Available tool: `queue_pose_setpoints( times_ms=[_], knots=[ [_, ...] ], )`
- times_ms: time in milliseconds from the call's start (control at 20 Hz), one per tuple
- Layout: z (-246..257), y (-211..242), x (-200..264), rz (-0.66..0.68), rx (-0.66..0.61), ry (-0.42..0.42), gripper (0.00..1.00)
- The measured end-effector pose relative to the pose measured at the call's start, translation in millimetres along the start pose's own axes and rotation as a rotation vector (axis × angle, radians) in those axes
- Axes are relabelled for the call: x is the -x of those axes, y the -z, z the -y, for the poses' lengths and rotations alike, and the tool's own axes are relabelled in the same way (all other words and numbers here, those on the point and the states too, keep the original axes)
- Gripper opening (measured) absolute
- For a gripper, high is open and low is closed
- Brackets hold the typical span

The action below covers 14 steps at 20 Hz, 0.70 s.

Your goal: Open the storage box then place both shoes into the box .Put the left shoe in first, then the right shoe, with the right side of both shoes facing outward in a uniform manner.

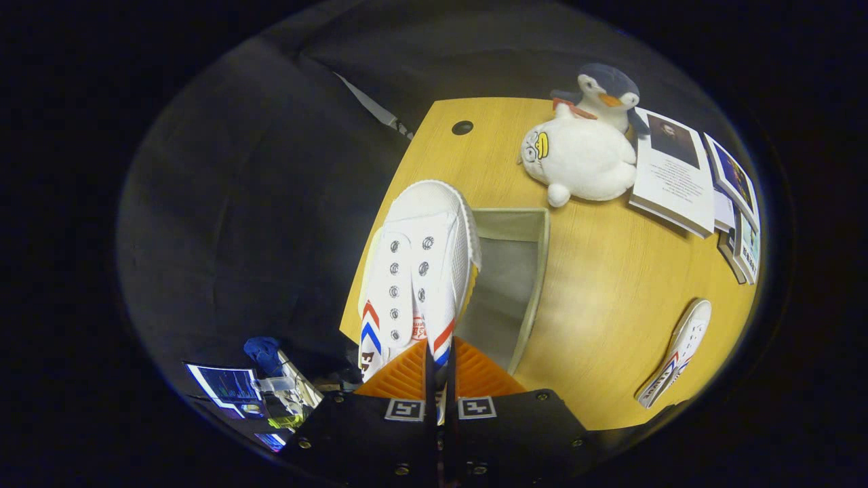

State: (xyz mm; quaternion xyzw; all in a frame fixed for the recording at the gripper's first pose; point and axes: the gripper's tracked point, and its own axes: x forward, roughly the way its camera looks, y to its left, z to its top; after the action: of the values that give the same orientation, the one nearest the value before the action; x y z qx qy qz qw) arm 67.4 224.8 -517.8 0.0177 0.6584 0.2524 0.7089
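The gripper (439,369) has its jaws drawn almost together, pinching the heel edge of a white canvas shoe (417,271) between both fingers. The shoe stretches ahead of the fingers, toe away, its lace-less eyelets facing the camera, with red and blue chevron stripes along its sides near the heel. There is a red mark on its tongue and dark lettering by the heel, both too small to read. It hangs over the near left edge of the open storage box (525,271), a pale fabric bin with a grey inside, standing on the wooden bench (610,285). The second shoe (677,352), with the same stripes, lies on its side on the bench, well apart to the right of the box. Beyond the box a white plush toy (583,159) lies touching a penguin plush (607,91) behind it. Just beside them are books (678,173) in a row; the print on their covers seems to be text but is blurred.
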Motion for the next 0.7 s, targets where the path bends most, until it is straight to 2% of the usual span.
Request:
queue_pose_setpoints(
  times_ms=[300, 450, 550, 600, 700],
  knots=[
    [-8.7, 3.1, -47.1, -0.055, 0.003, 0.045, 0.04],
    [-14.2, 4.6, -63.4, -0.071, -0.009, 0.049, 0.04],
    [-24.8, 2.6, -70.7, -0.063, 0.001, 0.018, 0.04],
    [-28.9, -0.1, -68.8, -0.054, 0.024, 0.001, 0.36],
    [-23.0, -9.1, -67.3, -0.007, 0.077, 0.04, 1.0]
  ],
)
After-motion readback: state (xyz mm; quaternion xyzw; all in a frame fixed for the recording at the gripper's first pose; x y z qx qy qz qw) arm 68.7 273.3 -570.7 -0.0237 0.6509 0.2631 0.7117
